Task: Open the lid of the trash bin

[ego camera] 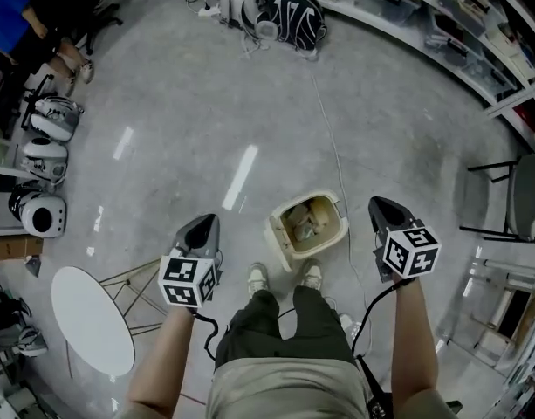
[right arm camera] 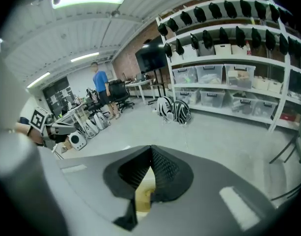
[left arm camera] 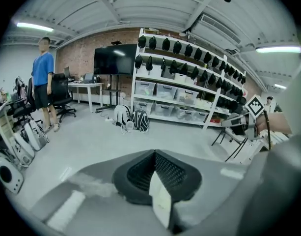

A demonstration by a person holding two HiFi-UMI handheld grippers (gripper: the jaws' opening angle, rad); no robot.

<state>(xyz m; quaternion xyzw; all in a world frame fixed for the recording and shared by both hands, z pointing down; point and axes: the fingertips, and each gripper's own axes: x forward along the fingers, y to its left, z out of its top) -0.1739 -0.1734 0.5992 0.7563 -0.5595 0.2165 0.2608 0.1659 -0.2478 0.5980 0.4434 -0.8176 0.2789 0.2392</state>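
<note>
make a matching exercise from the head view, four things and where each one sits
Things:
1. trash bin
2. round white table
3. backpacks
4. black chair

Places:
a. top of the view, by the shelves
b. right edge of the view
c. just ahead of the person's shoes
d. lower left of the view

Pairs: 1-c, 2-d, 3-a, 4-b

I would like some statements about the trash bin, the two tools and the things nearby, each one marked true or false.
1. The trash bin stands open, with rubbish visible inside. True.
2. The left tool grips the bin's lid. False: it is apart from the bin and holds nothing.
3. A white round table stands at the person's left. True.
4. The right tool has its jaws wide apart. False: they are together.
</note>
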